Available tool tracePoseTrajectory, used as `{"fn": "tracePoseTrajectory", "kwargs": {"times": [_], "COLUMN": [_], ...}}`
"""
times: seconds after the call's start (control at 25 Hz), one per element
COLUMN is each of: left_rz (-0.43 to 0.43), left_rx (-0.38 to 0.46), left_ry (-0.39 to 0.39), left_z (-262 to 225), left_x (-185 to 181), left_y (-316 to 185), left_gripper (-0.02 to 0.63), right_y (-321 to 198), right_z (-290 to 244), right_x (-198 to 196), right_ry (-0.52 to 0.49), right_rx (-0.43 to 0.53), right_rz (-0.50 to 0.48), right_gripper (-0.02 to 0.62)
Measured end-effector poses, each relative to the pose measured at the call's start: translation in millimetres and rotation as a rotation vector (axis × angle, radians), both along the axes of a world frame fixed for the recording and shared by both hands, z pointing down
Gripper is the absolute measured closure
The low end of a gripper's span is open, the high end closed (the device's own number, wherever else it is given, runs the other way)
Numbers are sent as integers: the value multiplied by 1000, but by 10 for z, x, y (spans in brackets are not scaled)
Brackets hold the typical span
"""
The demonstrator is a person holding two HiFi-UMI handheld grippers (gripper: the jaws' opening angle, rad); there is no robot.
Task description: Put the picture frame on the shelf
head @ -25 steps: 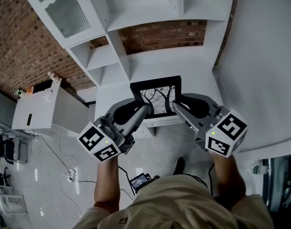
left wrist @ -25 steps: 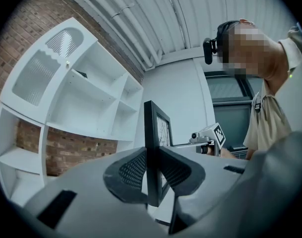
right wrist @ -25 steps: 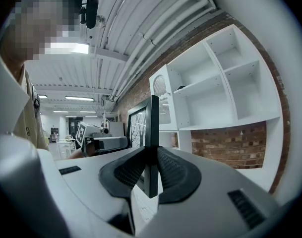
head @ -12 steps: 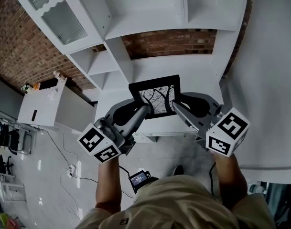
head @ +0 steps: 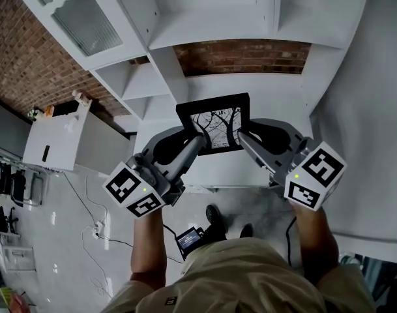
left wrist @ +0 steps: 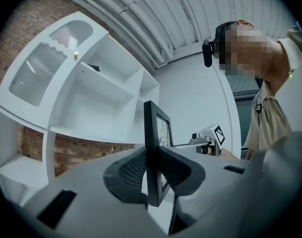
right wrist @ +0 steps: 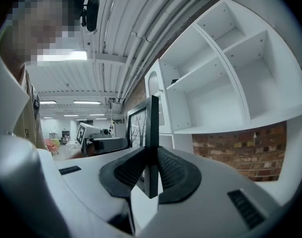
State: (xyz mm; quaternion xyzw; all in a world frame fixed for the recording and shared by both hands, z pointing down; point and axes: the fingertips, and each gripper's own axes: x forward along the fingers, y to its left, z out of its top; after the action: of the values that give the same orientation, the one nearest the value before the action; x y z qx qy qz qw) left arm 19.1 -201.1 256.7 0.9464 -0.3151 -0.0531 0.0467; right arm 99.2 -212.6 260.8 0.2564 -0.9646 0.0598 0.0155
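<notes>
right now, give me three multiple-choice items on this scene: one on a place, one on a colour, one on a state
1. Where is the frame?
A. lying on the floor
B. held up in front of the shelf
C. standing on a low cabinet

2. What colour is the frame's border?
A. black
B. white
C. red

3. The jaws of the left gripper are:
A. wide apart and empty
B. shut on the frame's edge
C. shut on nothing

Answers:
1 B: the head view shows it carried between the left gripper and the right gripper, facing the white shelf.
2 A: the border is dark all round the pale picture of branches.
3 B: the left gripper view shows both pads pressed against the frame's edge.
</notes>
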Motion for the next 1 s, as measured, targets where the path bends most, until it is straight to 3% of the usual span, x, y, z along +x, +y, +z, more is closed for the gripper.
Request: {"fn": "tracePoseTrajectory", "kwargs": {"times": [0.24,0.56,0.72,0.84,1.0], "left_rz": [65,88,70,24,-35], "left_rx": [26,71,83,87,117], "left_ry": [12,20,32,46,16], "left_z": [-81,-207,-322,-561,-669], "left_x": [-332,-973,-1203,-1479,-1617], "left_y": [-494,-1144,-1479,-2036,-2407], "left_gripper": [530,530,531,530,531], "right_y": [-432,-1040,-1375,-1948,-2338], "right_z": [-89,-239,-373,-628,-721], "right_x": [-321,-954,-1182,-1452,-1588], "right_ry": [6,-2,10,29,16], "right_rx": [11,41,49,48,58], "right_rz": [76,154,167,149,127], "right_gripper": [520,520,520,520,520]}}
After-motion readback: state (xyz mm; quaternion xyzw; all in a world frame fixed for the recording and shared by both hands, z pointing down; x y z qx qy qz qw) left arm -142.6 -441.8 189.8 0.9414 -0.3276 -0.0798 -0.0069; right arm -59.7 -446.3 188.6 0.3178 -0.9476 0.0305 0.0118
